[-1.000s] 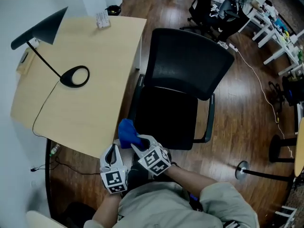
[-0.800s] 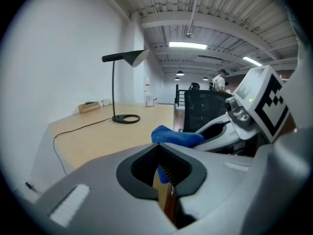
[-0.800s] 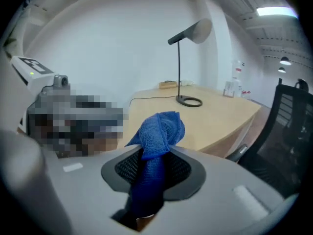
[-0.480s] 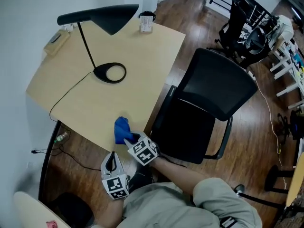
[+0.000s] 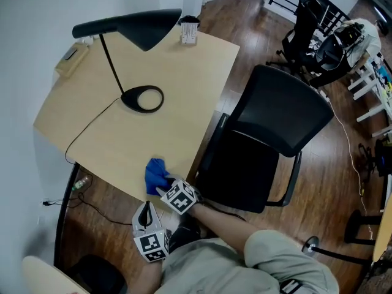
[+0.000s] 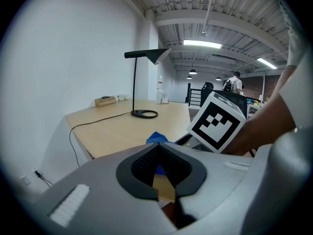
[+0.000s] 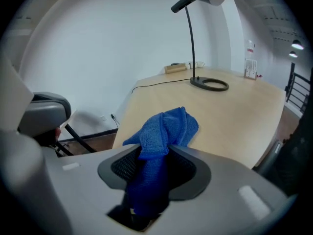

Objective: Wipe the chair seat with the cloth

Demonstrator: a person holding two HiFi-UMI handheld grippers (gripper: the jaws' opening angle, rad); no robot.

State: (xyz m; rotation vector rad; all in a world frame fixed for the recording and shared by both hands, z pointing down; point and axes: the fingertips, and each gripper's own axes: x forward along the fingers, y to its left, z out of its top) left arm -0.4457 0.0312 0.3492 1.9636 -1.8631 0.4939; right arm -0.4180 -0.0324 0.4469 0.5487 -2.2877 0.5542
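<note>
The wooden floor (image 5: pixel 324 182) filled the right side of the head view. On it, toward 10 o'clock of the picture, stood the light wooden desk (image 5: pixel 153 60), and just beside the desk, at its 4 o'clock, stood the black chair (image 5: pixel 282 112). The chair seat (image 5: pixel 242 170) was bare, and neither gripper touched it.

On the desk stood a black lamp (image 5: pixel 131 26). Its round base (image 5: pixel 143 98) was near the desk's middle, and a thin black cord (image 5: pixel 92 124) ran from the base toward 8 o'clock and over the desk edge. A small flat box (image 5: pixel 69 54) lay at the desk's 10 o'clock corner.

The right gripper (image 5: pixel 164 187) was at the 6 o'clock edge of the desk, pointing toward 10 o'clock. Its jaws had just been opening, but the blue cloth (image 5: pixel 155 175) filled the gap between them and touched both pads. In the right gripper view the cloth (image 7: pixel 164 131) rose out of the right gripper (image 7: pixel 155 155) as a crumpled bunch, with the desk (image 7: pixel 220 111) behind it. In the head view the cloth lay over the desk corner, at 9 o'clock of the chair seat and apart from it.

The left gripper (image 5: pixel 145 207) was at 7 o'clock of the right one, beyond the desk edge and above the floor. In the left gripper view its (image 6: pixel 157 148) jaws were pressed together at the tips with nothing between them. The cloth (image 6: pixel 156 137) showed just past them at 12 o'clock.
</note>
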